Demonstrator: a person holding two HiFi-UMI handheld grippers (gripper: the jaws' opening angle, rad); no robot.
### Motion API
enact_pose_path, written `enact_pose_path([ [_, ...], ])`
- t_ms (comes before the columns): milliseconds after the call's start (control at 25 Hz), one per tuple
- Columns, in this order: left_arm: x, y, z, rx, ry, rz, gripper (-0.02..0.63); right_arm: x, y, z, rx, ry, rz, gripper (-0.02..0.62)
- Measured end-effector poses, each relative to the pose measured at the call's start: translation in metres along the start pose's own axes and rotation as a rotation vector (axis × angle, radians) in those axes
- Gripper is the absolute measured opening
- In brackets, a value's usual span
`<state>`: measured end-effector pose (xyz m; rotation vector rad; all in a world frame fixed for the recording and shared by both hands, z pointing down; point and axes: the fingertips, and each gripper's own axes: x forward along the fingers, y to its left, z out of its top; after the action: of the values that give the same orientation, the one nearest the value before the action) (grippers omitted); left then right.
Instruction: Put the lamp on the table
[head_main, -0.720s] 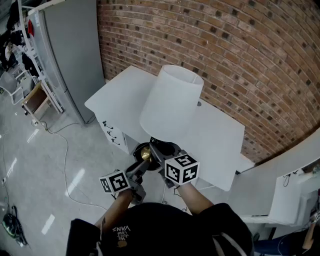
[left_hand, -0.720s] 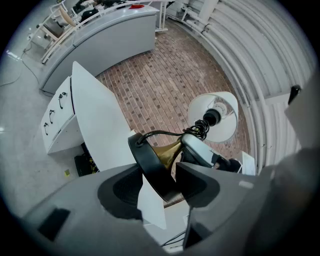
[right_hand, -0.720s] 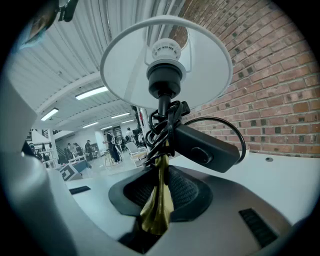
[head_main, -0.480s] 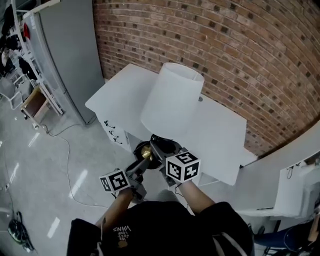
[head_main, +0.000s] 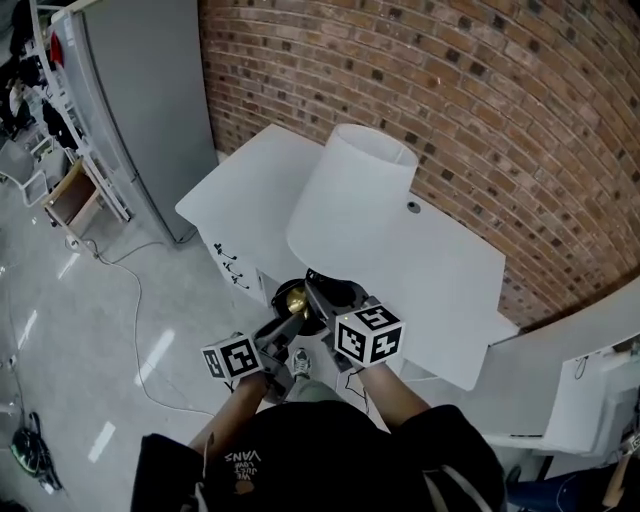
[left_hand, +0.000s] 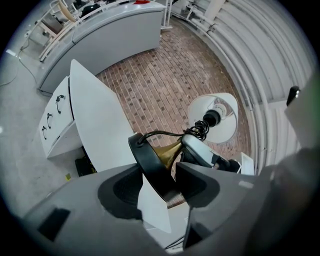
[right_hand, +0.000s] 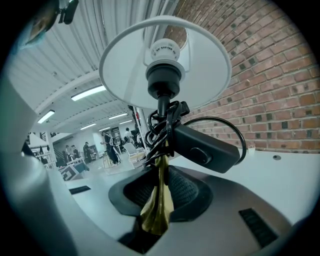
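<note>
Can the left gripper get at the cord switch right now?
Probably not: the left gripper is clamped on the lamp base, and the switch sits beyond it beside the stem.

White-shaded brass table lamp (head_main: 350, 215): white conical shade, gold stem (left_hand: 167, 150), black disc base (left_hand: 152, 170), black cord (right_hand: 220, 122). Plain white table (head_main: 450, 290). Red-brown brick wall (head_main: 480, 100), pale mortar grid. Left gripper (left_hand: 157, 182), right gripper (right_hand: 160, 192): grey shells, black pads; cubes white with black square markers. Glossy pale grey floor (head_main: 90, 330).
</note>
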<state>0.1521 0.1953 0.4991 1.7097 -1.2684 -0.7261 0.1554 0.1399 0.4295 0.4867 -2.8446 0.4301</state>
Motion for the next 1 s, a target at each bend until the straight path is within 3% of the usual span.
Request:
enact_pose_path([
  [560,0.105,0.034,0.089,0.032,-0.019,0.017,0.204,0.088,-0.095,0.057,-0.008,-0.009,0.032,0.083],
  [1000,0.162,0.061,0.127,0.011,0.008,0.003,0.204,0.134,-0.147,0.076,-0.029,0.000,0.008,0.081],
])
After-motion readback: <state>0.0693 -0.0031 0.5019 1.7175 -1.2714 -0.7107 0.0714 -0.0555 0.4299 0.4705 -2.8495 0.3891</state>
